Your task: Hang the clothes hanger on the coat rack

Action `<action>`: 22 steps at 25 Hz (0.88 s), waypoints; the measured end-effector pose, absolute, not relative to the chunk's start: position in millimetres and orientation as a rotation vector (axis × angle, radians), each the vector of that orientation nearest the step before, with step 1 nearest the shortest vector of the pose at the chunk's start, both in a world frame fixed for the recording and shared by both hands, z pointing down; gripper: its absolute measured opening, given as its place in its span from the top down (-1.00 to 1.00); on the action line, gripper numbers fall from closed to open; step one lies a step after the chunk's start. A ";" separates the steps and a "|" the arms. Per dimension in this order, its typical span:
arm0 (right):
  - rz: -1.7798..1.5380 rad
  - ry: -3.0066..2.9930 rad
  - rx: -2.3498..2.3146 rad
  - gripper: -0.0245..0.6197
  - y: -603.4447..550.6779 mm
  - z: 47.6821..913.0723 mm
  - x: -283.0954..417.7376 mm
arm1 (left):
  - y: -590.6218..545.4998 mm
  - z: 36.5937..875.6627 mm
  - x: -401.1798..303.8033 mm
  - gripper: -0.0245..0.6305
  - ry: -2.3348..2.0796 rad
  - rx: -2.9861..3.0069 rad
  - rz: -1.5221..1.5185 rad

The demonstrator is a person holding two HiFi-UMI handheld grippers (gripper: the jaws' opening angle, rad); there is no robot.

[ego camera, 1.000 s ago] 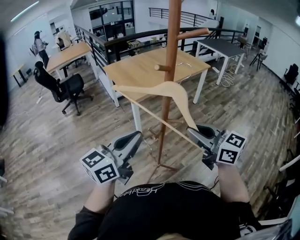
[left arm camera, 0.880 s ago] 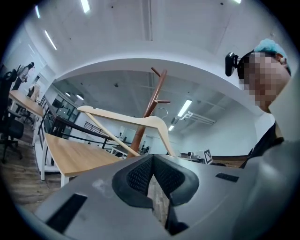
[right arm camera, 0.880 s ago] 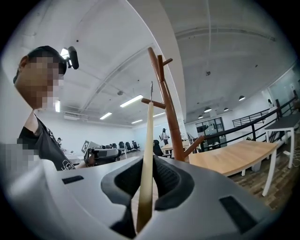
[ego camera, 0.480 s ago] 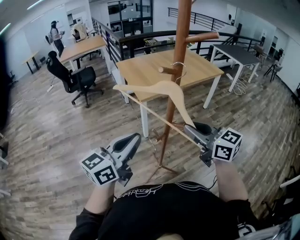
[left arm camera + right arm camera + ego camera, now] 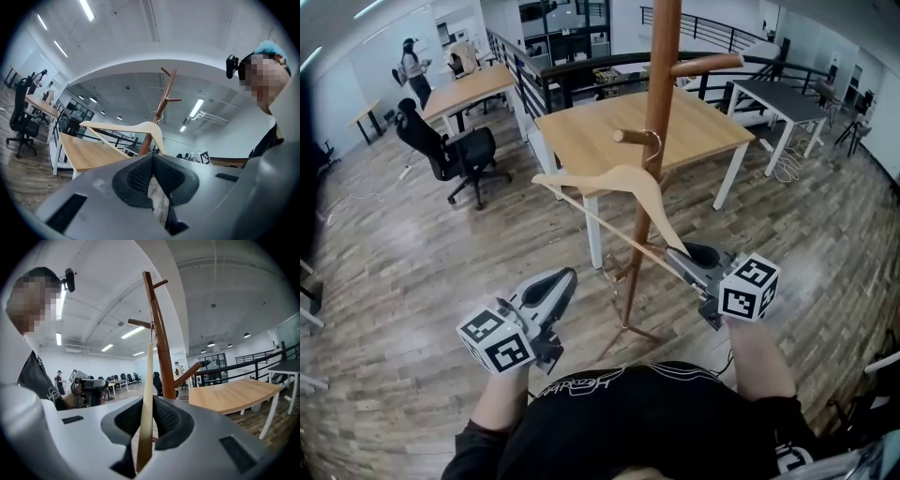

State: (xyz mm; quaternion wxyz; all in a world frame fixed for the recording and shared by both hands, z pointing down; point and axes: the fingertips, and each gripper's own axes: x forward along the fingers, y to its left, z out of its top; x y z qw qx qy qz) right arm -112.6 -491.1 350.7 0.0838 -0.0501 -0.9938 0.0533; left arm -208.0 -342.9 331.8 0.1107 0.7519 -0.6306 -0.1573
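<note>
Gripping the clothes hanger (image 5: 619,178) by its near end, the right tongs (image 5: 682,255) are closed narrow on the pale wood. In the right gripper view the hanger (image 5: 147,380) runs edge-on straight up btwn the two dark pads, both pressed against it. The person's right hand is behind these tongs. The left tongs (image 5: 565,275) hold nothing: in the left gripper view the pads meet at the front w/ only floor showing below them. They sit low at the left, well apart from the hanger (image 5: 126,127), angled twd the rack.

The hanger slopes up & away from the right tongs, lower bar and curved shoulder both in sight, far shoulder reaching out left in front of the desk edge. Its metal hook (image 5: 653,139) is up at the short lower peg (image 5: 630,137) of the coat rack (image 5: 661,84), tight beside the pole. Can't tell whether the hook bears on the peg.

The rack is a brown wooden pole w/ a second peg (image 5: 708,66) higher up pointing right, and its legs stand on the plank floor (image 5: 394,262). Just behind it is a light wooden desk (image 5: 581,131) w/ white legs. Further off: black office chair (image 5: 455,155) at left, dark desk (image 5: 778,98) at right, black railing (image 5: 581,67) across the back, a standing person (image 5: 414,66) far left.
</note>
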 end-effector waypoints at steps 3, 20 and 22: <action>0.140 -2.966 -0.148 0.68 -493.2 354.2 -114.8 | -347.3 339.9 -210.2 0.90 -1.845 2.187 -0.464; -0.018 -2.980 -0.311 0.67 -513.5 359.8 -104.0 | -382.3 372.5 -189.1 0.90 -1.893 2.045 -0.455; -0.002 -2.976 -0.344 0.65 -518.3 364.4 -101.9 | -385.1 377.2 -185.0 0.90 -1.919 2.008 -0.464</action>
